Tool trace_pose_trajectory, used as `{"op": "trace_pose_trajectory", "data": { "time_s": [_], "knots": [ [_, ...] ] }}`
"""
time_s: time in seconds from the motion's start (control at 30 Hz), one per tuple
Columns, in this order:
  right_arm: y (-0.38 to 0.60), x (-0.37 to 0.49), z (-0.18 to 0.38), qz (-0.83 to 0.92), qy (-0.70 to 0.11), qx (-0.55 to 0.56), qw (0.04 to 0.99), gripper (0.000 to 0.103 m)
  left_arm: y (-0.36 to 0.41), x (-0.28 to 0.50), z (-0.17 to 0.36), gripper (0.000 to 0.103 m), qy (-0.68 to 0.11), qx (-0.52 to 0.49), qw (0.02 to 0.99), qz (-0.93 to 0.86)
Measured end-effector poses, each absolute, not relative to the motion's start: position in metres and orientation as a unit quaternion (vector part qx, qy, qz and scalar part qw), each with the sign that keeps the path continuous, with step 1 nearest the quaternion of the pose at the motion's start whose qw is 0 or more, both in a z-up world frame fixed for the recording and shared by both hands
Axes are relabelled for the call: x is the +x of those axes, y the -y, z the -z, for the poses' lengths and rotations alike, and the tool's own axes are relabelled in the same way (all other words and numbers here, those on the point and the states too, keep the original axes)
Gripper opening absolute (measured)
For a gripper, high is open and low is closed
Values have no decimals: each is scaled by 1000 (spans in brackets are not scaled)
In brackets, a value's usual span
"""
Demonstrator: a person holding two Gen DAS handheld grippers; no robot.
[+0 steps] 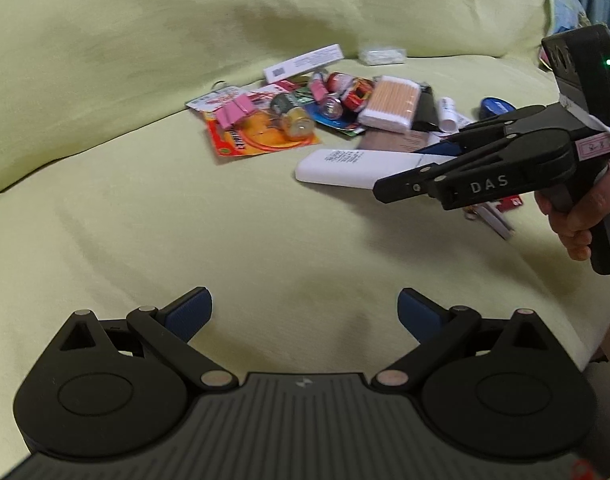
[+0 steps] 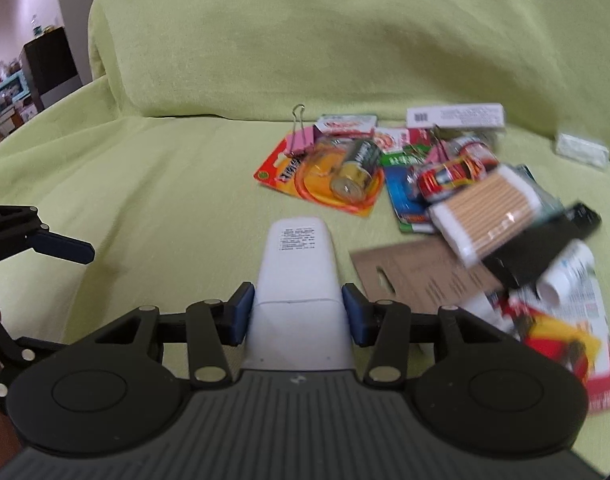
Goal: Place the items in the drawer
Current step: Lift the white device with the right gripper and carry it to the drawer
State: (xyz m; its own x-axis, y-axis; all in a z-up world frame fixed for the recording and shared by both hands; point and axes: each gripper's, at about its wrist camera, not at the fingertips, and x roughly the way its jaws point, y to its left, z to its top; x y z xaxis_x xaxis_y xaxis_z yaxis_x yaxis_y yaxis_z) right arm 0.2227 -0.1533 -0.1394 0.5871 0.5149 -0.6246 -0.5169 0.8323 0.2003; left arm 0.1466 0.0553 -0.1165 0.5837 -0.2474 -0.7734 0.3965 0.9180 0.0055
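A person holds two handheld grippers over a sofa draped in a pale green cover. The right gripper has its jaws closed on a white rectangular device, clamping it on both long sides with blue pads; the device points away from the camera, small printed text on its far end. From the left wrist view the same white device juts out leftward from the right gripper, held just above the cushion, and a hand wraps the gripper's handle at the right edge. The left gripper hovers over bare green fabric with its jaws spread wide and nothing between them. A scattered pile of small items lies on the seat behind and to the right of the held device: a pink binder clip, a large battery on an orange card, a pack of cotton swabs, a brown card and a white barcoded box. No drawer is visible in either view.
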Motion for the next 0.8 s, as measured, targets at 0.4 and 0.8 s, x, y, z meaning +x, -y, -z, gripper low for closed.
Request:
{"op": "trace_pose_trajectory", "data": {
  "time_s": [0.4, 0.8],
  "knots": [
    [192, 178, 132, -266, -366, 46, 891, 43, -21, 132, 111, 100, -414, 98, 876, 227],
    [207, 155, 172, -268, -418, -36, 867, 47, -1, 124, 121, 100, -425, 109, 864, 246]
  ]
}}
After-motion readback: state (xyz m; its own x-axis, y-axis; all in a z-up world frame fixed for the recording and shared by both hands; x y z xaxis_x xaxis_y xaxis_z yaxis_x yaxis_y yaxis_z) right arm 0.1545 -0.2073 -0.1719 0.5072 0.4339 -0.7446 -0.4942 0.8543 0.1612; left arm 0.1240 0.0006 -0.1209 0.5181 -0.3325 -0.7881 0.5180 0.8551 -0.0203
